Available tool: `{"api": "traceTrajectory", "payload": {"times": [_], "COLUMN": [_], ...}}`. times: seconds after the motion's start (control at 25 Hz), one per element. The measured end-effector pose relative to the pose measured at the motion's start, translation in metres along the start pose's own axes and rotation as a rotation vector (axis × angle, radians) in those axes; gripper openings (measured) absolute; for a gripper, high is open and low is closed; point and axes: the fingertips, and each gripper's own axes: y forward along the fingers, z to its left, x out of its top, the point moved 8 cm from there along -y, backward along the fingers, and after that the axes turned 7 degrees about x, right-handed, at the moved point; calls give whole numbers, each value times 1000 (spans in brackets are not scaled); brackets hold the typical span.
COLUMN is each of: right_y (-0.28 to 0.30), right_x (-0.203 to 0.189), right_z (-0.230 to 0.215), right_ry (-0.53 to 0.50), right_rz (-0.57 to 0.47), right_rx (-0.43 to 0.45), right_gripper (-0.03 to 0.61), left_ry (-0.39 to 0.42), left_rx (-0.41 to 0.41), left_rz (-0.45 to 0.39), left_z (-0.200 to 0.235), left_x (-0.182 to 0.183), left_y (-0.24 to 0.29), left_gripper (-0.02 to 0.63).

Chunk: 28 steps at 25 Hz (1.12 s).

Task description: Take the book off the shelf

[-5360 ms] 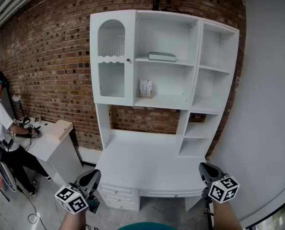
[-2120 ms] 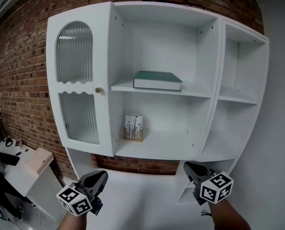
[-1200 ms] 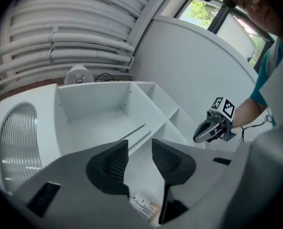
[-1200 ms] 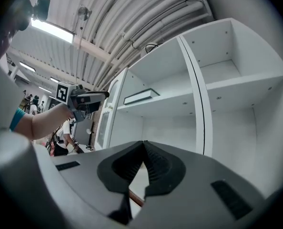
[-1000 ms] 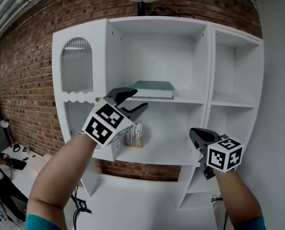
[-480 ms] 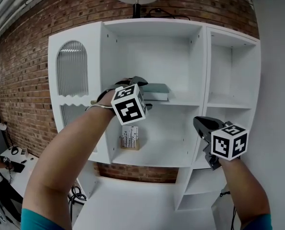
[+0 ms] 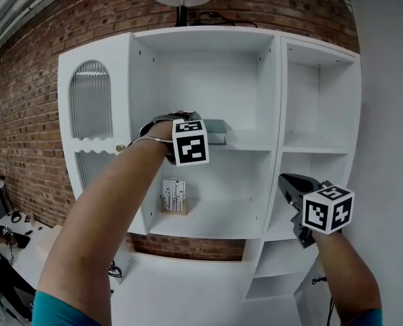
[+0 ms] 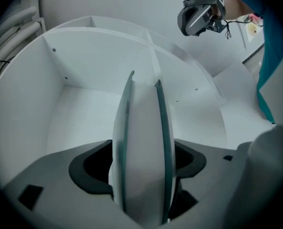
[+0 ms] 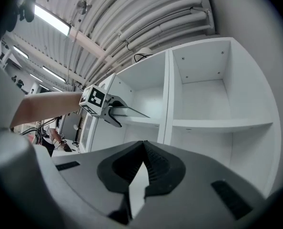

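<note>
Bright, even light; glare at ceiling strip lamp (image 9: 51, 20); soft shadows, fisheye edges, blurred foreground.

White shelf (image 7: 250, 147), book (image 7: 217, 133) lying flat

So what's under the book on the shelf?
The book lies flat on the white shelf board, nothing else visibly beneath. The left gripper, jaws just opening with the book's end between them, hides that part.

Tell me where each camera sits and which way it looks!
Head view: on the person's head, facing the shelf; both forearms, left tool at the book, right tool lower.
Left gripper view: on the left tool, looking into the shelf; jaws, just opened wider, straddle the book.
Right gripper view: on the right tool, facing the shelf; jaws together.
Shared: each tool view shows the other tool.
</note>
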Motion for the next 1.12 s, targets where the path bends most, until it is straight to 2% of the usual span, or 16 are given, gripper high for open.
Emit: {"api": "traceTrajectory", "payload": {"times": [0.16, 0.4, 0.84, 0.96, 1.12], "right_y": [-6, -8, -6, -7, -7], "right_x": [-5, -9, -9, -8, -6], "right_z": [-4, -4, 6, 9, 16], "right_ry": [4, 3, -13, -17, -19], "right_rz": [5, 7, 16, 16, 12], "right_rx": [-5, -4, 12, 15, 22], "right_gripper": [21, 21, 21, 21, 21], "left_ry": [107, 113, 140, 110, 30], "left_rx": [65, 111, 194, 281, 347], "left_rz": [78, 57, -38, -91, -154], "left_z": [-8, -9, -18, -13, -9], "left_x": [-4, -2, -5, -7, -12], "left_y": [15, 1, -54, -81, -116], "left_gripper": [334, 295, 233, 172, 169]}}
